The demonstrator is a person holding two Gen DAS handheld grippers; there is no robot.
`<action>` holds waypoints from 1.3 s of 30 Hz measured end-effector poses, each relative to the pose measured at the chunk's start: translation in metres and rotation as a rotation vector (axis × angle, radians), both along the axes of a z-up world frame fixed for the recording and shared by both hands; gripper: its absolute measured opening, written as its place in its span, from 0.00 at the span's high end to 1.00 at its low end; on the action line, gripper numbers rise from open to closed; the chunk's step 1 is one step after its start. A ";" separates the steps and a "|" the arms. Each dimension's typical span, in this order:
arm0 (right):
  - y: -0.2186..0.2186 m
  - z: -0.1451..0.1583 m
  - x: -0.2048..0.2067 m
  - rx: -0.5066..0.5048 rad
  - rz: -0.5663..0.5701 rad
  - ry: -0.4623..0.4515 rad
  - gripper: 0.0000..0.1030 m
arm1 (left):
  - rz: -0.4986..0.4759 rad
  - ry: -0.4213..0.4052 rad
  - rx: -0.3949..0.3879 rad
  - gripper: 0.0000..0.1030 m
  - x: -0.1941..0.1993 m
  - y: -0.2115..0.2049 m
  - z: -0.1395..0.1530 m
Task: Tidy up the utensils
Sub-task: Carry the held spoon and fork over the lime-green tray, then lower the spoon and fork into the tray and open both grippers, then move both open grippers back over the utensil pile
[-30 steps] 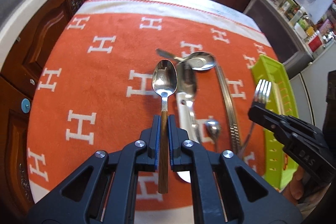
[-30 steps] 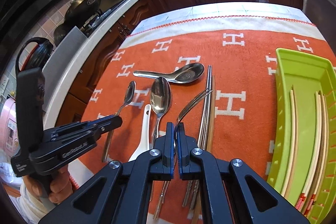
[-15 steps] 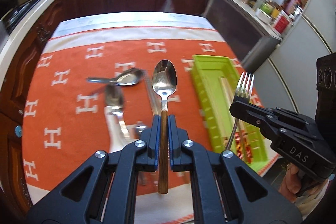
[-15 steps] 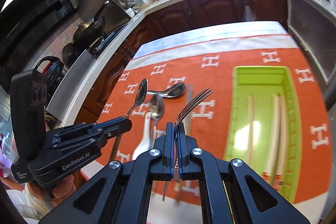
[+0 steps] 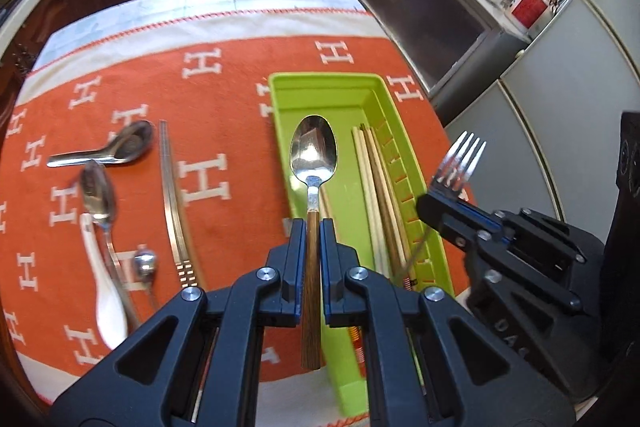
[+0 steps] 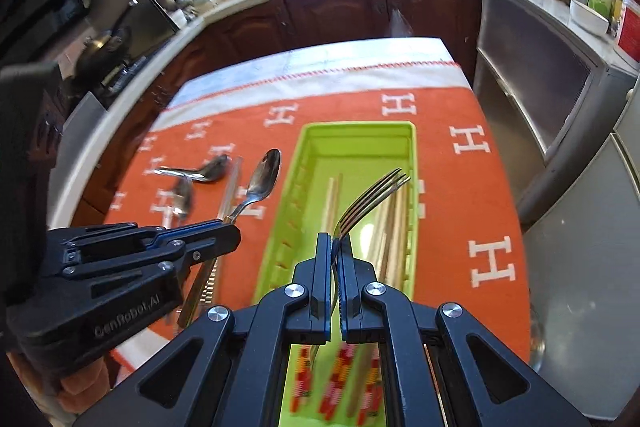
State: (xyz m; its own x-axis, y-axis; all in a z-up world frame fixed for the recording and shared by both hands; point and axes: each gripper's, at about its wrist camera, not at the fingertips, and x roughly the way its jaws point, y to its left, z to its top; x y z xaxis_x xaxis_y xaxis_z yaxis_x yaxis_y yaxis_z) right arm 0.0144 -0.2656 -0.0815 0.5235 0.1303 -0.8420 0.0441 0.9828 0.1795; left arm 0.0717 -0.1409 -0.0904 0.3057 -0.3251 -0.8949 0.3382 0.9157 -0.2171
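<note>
My left gripper (image 5: 313, 227) is shut on a wooden-handled spoon (image 5: 314, 151) and holds it above the green tray (image 5: 320, 87). My right gripper (image 6: 335, 243) is shut on a metal fork (image 6: 376, 195), also above the green tray (image 6: 356, 131). The right gripper (image 5: 436, 205) with the fork (image 5: 460, 159) shows at the right of the left wrist view. The left gripper (image 6: 232, 231) with the spoon (image 6: 264, 175) shows at the left of the right wrist view. Several chopsticks (image 5: 374, 183) lie in the tray.
On the orange cloth (image 5: 224, 99) left of the tray lie a metal ladle spoon (image 5: 120, 147), a metal spoon (image 5: 96, 195), a white ceramic spoon (image 5: 104, 291), a small spoon (image 5: 144, 263) and metal chopsticks (image 5: 172, 199). Dark cabinets and counters ring the table.
Both grippers have swung right with the spoon and the fork, from over the loose utensils on the cloth to above the green tray.
</note>
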 end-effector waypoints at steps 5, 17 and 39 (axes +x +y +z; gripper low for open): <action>-0.013 -0.022 0.025 0.032 -0.008 0.031 0.97 | -0.013 0.031 0.006 0.96 0.011 -0.014 -0.023; -0.020 -0.039 0.054 0.122 -0.068 0.040 0.64 | -0.035 -0.007 0.015 0.95 0.016 -0.008 -0.025; 0.031 0.006 -0.001 -0.005 -0.062 -0.035 0.38 | 0.019 -0.174 0.033 0.64 -0.027 0.099 0.033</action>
